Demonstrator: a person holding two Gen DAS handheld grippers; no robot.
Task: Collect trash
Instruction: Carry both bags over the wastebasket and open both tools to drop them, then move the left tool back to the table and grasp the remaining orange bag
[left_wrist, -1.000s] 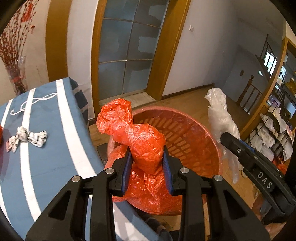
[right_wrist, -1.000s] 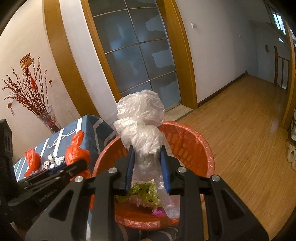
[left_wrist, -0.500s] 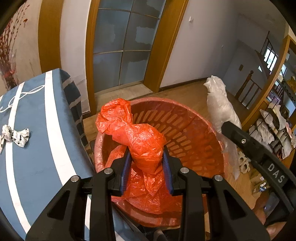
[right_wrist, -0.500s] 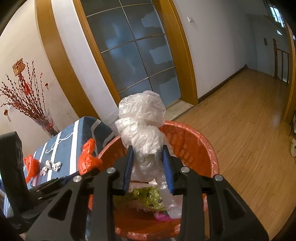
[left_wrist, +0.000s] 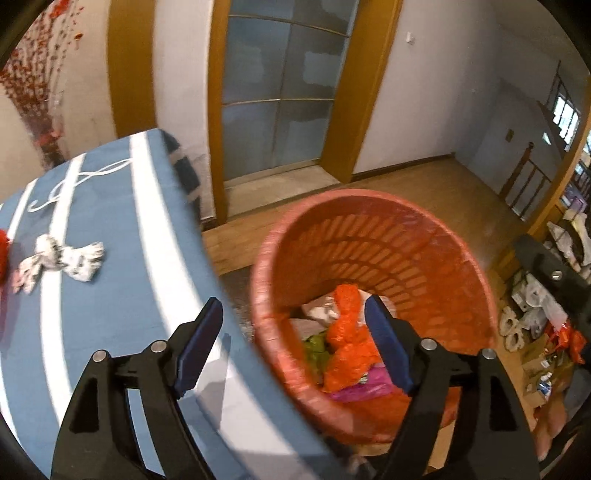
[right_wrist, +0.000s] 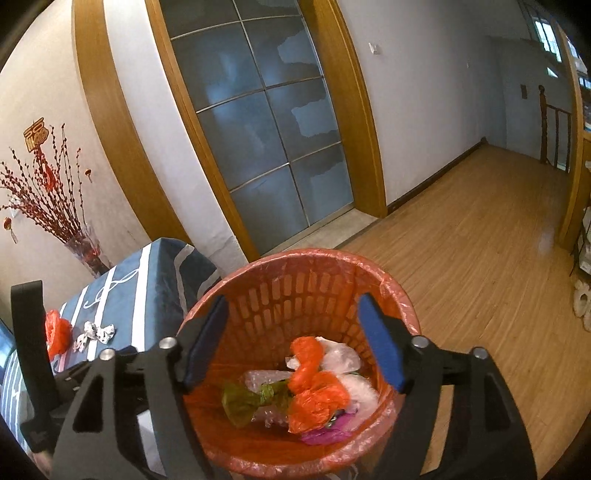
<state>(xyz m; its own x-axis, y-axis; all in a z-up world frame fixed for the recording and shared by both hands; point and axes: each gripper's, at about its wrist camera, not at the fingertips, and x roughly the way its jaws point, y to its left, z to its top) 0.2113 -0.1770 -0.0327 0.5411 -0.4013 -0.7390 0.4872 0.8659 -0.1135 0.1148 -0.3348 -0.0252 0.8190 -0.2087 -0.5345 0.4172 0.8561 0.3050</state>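
Both claws hang spread wide and hold nothing over the red basket (right_wrist: 399, 306). The left claw (left_wrist: 291, 349) straddles the basket's near rim beside the blue striped surface (left_wrist: 110, 295); the right claw (right_wrist: 291, 341) is above the opening. An orange bag (right_wrist: 314, 391) and a clear bag (right_wrist: 340, 360) lie inside among other scraps. A crumpled white wrapper (left_wrist: 62, 262) rests on the surface.

A blue tablecloth with white stripes (left_wrist: 110, 266) covers the table at left. Behind it a clear glass vase of red-budded branches (right_wrist: 48, 206) stands against the cream wall. A frosted glass door in a wooden frame (right_wrist: 266, 122) faces the light wooden plank floor (right_wrist: 480, 240)
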